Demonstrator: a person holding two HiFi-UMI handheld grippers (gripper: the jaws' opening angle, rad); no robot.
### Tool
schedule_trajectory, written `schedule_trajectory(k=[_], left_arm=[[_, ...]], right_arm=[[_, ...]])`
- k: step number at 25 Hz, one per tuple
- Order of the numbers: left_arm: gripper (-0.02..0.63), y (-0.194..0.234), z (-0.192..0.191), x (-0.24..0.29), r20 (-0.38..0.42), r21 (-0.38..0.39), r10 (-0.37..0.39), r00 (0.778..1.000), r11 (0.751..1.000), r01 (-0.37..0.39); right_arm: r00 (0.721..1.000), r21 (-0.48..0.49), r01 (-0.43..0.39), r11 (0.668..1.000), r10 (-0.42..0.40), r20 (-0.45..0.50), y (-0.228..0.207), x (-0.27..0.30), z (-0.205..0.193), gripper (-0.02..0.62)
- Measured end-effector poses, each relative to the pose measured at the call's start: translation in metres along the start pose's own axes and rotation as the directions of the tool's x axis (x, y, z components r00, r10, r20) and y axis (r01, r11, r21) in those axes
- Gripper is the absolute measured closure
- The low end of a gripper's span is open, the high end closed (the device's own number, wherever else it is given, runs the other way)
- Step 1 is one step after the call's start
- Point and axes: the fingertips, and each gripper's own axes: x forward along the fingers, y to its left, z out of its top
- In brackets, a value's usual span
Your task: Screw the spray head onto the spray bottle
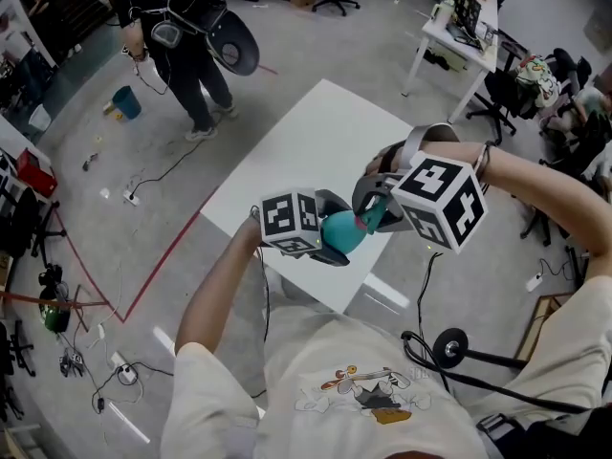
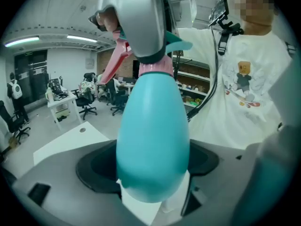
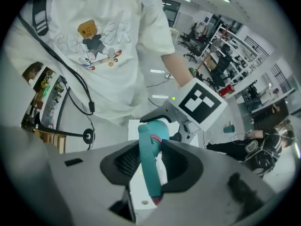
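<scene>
Left gripper (image 1: 325,242): fingers clamped on body of teal spray bottle (image 2: 153,135), held mid-air. Bottle axis points to 2 o'clock, neck meeting spray head (image 3: 149,173). Right gripper (image 1: 371,213): fingers narrow, gripping spray head. White tabletop (image 1: 316,142) beyond.

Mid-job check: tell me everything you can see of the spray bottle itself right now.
The spray bottle is a smooth, glossy teal body that looks like plastic. It is egg-shaped, wide at the base and tapering to the neck. It is held in the air above the white table, with its base end clamped between the left gripper's jaws. The spray head, with pink collar and trigger, sits on its neck, gripped by the right gripper. Whether the thread is fully tight cannot be told.
</scene>
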Motion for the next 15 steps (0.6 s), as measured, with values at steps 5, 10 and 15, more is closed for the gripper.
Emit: schedule_trajectory(k=[5,10,15], left_arm=[[0.190,0.012,-0.003,-0.001,0.021,-0.051,0.123,0.992,0.991,-0.121],[0.190,0.019,-0.008,0.001,0.013,-0.083,0.204,0.979,0.976,-0.203],[0.190,0.026,-0.018,0.011,-0.022,-0.050,0.255,0.967,0.965,-0.256]], right_arm=[[1.000,0.107,0.011,0.994,-0.010,-0.009,-0.005,0.005,-0.007,0.469],[1.000,0.170,0.004,0.985,-0.004,-0.003,-0.005,0.010,-0.012,0.469],[1.000,0.111,0.013,0.994,-0.010,-0.028,-0.002,0.022,-0.014,0.469]])
